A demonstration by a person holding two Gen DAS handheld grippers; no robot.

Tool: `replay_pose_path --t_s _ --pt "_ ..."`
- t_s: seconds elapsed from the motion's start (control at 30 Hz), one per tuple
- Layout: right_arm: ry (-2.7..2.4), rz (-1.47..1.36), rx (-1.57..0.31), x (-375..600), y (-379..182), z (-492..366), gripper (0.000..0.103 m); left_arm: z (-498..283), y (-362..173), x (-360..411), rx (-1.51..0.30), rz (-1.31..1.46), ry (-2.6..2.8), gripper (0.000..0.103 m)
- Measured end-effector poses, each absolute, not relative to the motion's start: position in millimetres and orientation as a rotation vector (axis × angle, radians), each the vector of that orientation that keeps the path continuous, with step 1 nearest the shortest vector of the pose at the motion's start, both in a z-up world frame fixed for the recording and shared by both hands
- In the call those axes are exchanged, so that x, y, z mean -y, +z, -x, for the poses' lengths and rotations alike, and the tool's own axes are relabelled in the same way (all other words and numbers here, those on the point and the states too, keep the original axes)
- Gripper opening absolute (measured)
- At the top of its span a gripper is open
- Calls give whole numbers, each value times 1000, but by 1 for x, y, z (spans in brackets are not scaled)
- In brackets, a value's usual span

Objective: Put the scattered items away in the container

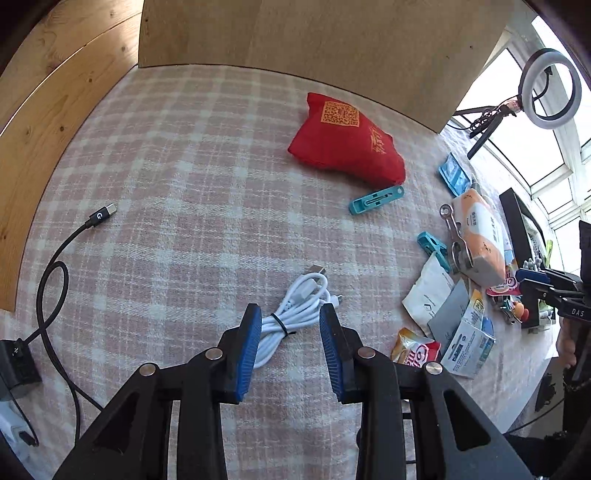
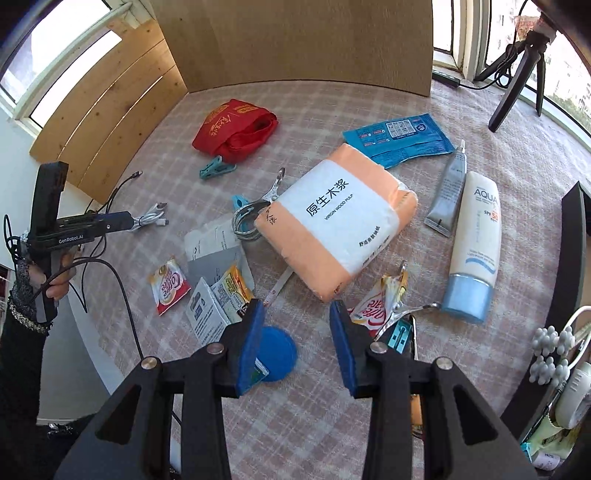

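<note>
My left gripper (image 1: 290, 312) is open, its blue pads on either side of a bundled white cable (image 1: 295, 310) that lies on the checked cloth. The cable also shows in the right wrist view (image 2: 149, 218), just ahead of the left gripper (image 2: 122, 220). A red fabric bag (image 1: 347, 142) lies farther back; its open mouth shows in the right wrist view (image 2: 236, 131). My right gripper (image 2: 297, 308) is open and empty, low over the cloth in front of an orange-and-white tissue pack (image 2: 338, 218).
Teal clips (image 1: 376, 199), a metal clamp (image 2: 255, 214), sachets (image 2: 170, 286), a blue wipes pack (image 2: 399, 138), a grey tube (image 2: 447, 192), a sunscreen tube (image 2: 474, 247) and a blue disc (image 2: 277, 352) lie scattered. A black cable (image 1: 55, 266) runs at left. Wooden boards (image 1: 295, 33) stand behind.
</note>
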State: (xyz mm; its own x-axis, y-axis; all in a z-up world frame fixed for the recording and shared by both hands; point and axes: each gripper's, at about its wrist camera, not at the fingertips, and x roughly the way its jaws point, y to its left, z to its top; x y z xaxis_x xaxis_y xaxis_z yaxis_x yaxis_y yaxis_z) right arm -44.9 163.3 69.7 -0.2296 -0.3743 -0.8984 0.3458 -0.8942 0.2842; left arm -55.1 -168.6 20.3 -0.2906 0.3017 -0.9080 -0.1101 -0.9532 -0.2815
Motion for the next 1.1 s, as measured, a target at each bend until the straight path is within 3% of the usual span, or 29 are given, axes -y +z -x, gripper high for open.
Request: replay_pose_path --t_s 0.23,0.4,0.57,0.7,0.8,1.1 --pt "-2172 -1513 -125 -150 62 3 37 16 41 121 161 1621 2255 36" --pt "-2142 -1532 -41 -153 59 -9 37 -1 45 89 171 1586 2194 36" --pt "-2084 -1478 -153 -134 63 -13 37 -8 38 71 54 1587 2190 36" --pt "-2025 -1492 -249 -118 51 0 38 3 28 74 -42 1627 2187 51" --pt "-1973 -1500 -296 -106 43 10 47 12 23 67 -165 1630 2169 52" --pt "-1898 -1498 -434 -85 30 11 47 28 -4 44 -289 1665 2084 53"
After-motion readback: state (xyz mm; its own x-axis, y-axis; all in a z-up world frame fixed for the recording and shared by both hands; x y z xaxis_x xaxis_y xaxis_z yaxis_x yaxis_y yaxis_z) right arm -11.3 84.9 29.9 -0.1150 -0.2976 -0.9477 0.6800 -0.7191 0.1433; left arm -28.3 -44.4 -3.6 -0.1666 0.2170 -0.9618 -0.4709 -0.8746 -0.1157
